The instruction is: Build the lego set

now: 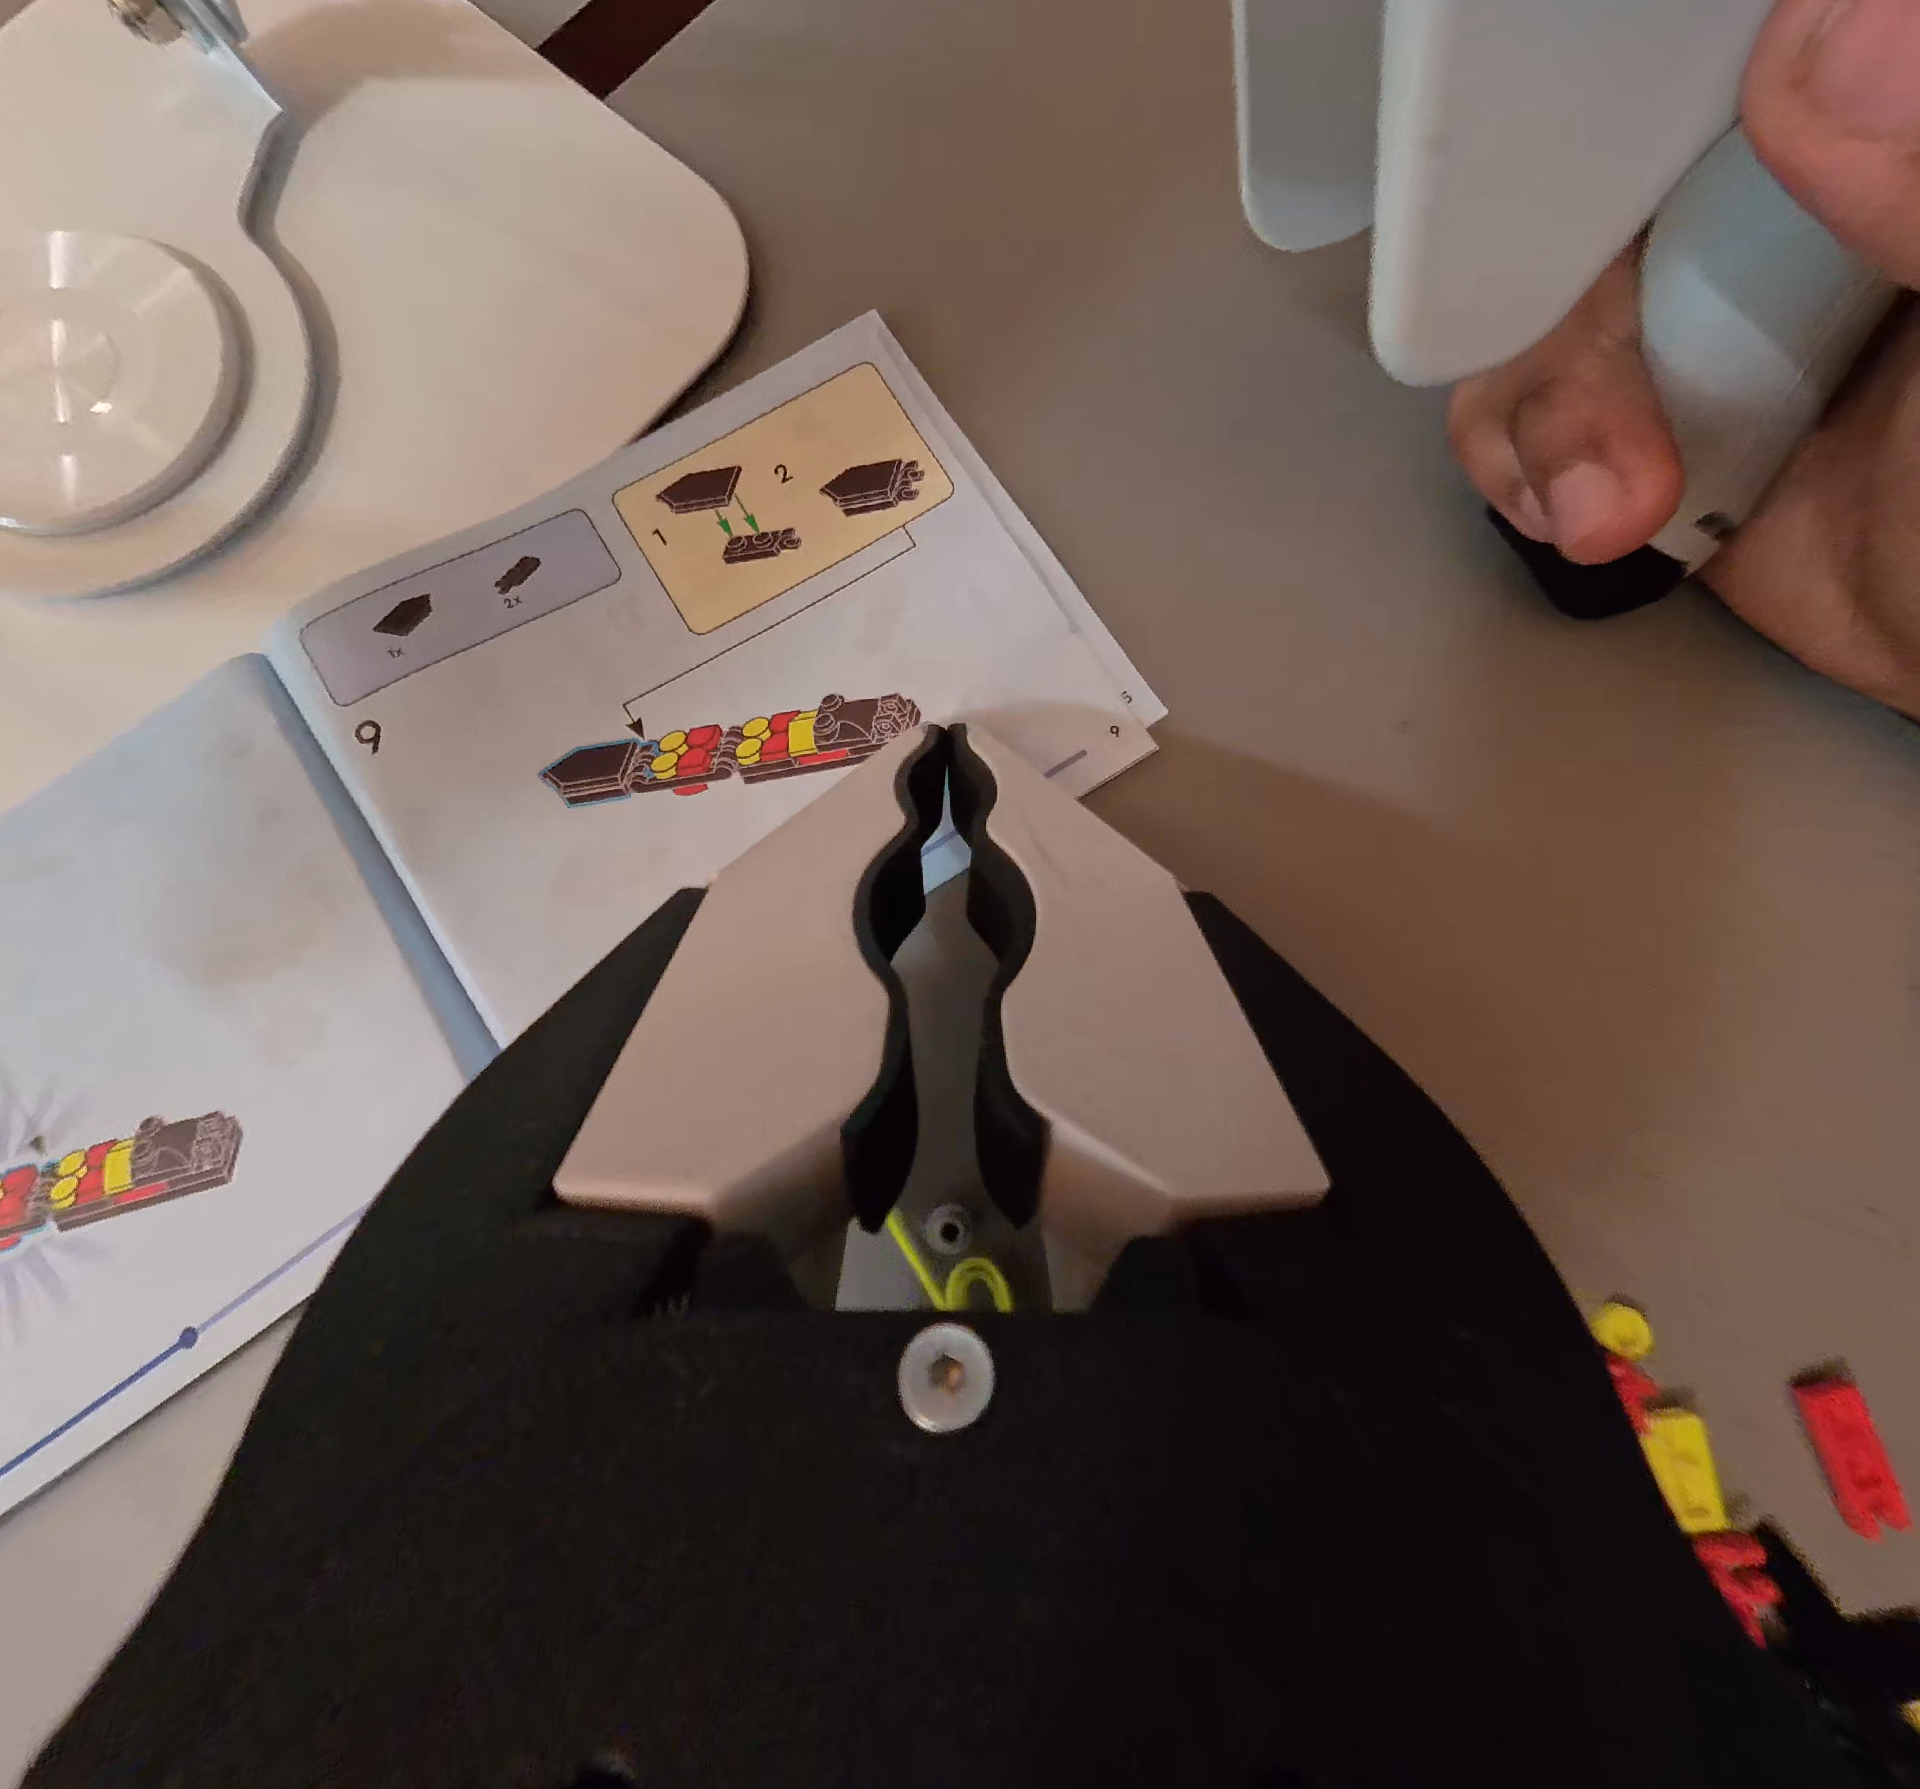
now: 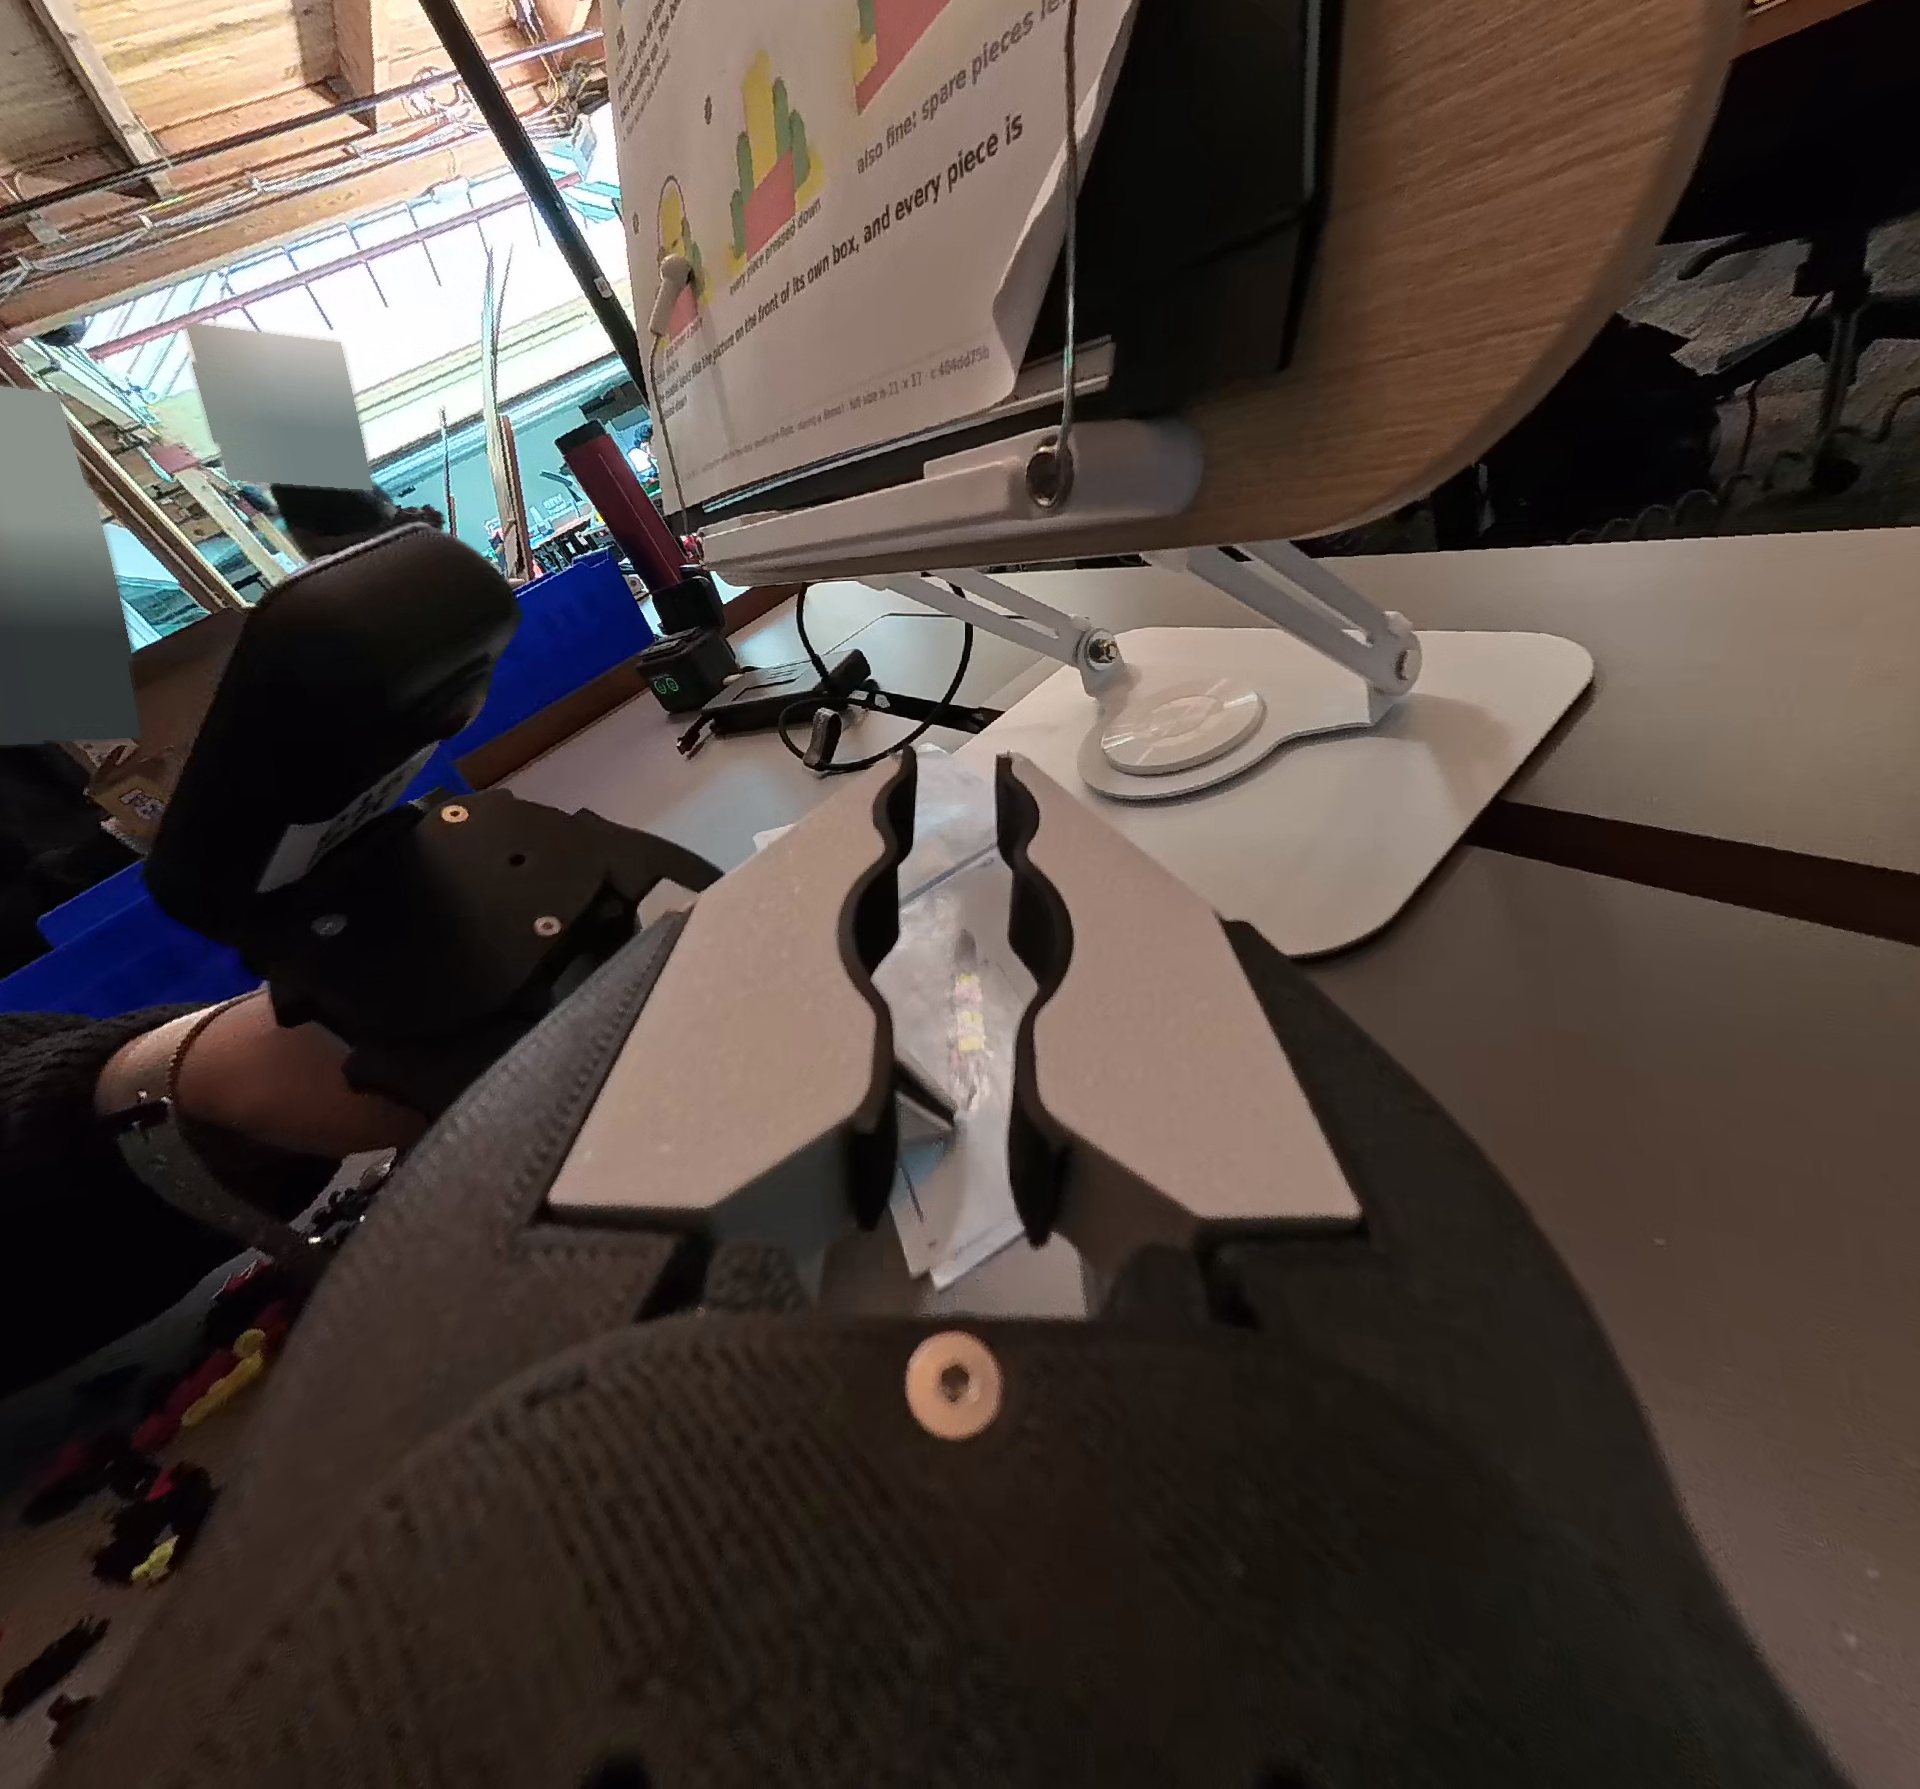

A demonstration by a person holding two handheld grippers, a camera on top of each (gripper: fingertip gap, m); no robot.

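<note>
My left gripper (image 1: 945,731) is shut, its black pads meeting at the tips with nothing between them. It hovers over the right edge of the open instruction booklet (image 1: 644,700), which lies flat on the table. Loose yellow and red bricks (image 1: 1683,1459) lie to its lower right. My right gripper (image 2: 956,773) is open and empty above the table. The booklet (image 2: 951,1012) shows through its gap, well below the pads. A hand holds the right gripper's pale body (image 1: 1507,129) at the top right of the left wrist view.
A white stand base (image 1: 416,233) sits behind the booklet; it also shows in the right wrist view (image 2: 1403,804), carrying a tilted board with a printed sheet (image 2: 883,181). Loose dark, red and yellow bricks (image 2: 208,1376) lie at the left. A black cable and charger (image 2: 769,690) lie beyond. The gap from one gripper's tips to the other's is roughly 12 cm.
</note>
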